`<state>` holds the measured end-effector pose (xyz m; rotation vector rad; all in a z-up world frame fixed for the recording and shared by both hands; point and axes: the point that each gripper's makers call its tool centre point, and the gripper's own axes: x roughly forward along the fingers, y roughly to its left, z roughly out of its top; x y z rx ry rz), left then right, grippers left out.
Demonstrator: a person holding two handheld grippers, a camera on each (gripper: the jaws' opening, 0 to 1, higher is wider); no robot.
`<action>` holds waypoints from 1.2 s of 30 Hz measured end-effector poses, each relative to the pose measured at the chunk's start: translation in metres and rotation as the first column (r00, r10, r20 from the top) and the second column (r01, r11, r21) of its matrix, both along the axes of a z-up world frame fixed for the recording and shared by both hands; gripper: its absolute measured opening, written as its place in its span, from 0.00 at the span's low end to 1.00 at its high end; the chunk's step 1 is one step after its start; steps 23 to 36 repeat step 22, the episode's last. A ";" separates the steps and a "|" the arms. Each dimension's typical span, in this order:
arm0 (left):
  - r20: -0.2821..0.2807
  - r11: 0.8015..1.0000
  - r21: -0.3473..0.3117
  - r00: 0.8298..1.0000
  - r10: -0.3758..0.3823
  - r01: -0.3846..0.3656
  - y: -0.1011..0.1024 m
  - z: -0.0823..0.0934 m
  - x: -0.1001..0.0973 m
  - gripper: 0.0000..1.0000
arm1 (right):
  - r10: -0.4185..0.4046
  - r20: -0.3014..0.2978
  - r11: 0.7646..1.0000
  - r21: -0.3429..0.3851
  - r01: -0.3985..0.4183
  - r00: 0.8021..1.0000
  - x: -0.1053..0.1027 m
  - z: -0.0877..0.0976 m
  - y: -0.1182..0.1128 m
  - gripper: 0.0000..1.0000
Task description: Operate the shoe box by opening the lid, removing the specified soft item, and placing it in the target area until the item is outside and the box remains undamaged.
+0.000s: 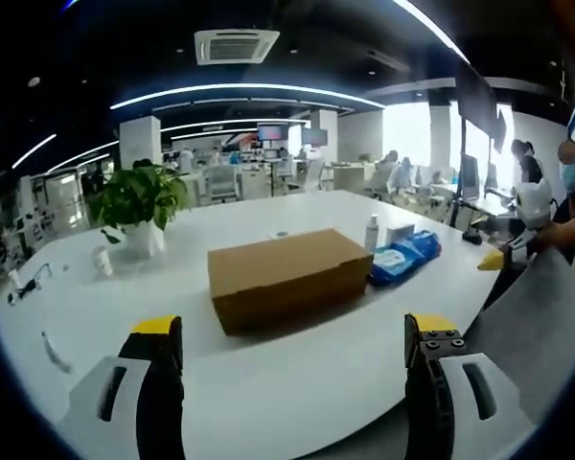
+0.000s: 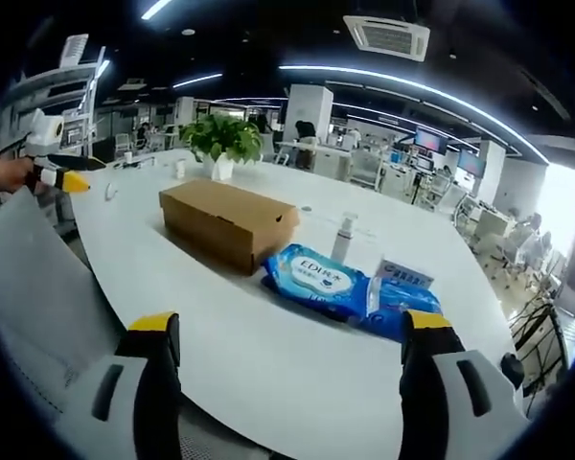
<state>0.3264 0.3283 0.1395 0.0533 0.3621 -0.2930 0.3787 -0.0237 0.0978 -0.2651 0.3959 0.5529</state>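
I see the left gripper (image 1: 292, 340) w/ jaws spread wide, nothing between them, touching nothing, held above the near edge of the white table (image 1: 297, 393). Right gripper (image 2: 289, 335): same, jaws wide apart, empty. Cardboard shoe box (image 1: 287, 275) sits mid-table, lid closed, well apart from both grippers. Blue wet-wipes pack (image 2: 318, 280) lies just beside the box's end; small spray bottle (image 2: 342, 237) behind it. Potted plant (image 1: 139, 206) stands beyond the box.

open-plan office, desks (image 1: 268, 177), monitors (image 1: 271, 132)
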 end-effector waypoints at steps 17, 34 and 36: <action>-0.005 1.000 -0.005 1.000 0.012 -0.012 -0.002 -0.013 -0.003 1.00 | -0.001 -0.019 1.000 -0.003 0.001 1.000 -0.001 -0.005 0.000 0.89; -0.008 1.000 0.001 1.000 0.005 -0.005 -0.002 -0.015 -0.004 1.00 | -0.004 -0.021 1.000 -0.001 0.004 1.000 -0.002 -0.006 0.000 0.88; -0.008 1.000 0.001 1.000 0.005 -0.005 -0.002 -0.015 -0.004 1.00 | -0.004 -0.021 1.000 -0.001 0.004 1.000 -0.002 -0.006 0.000 0.88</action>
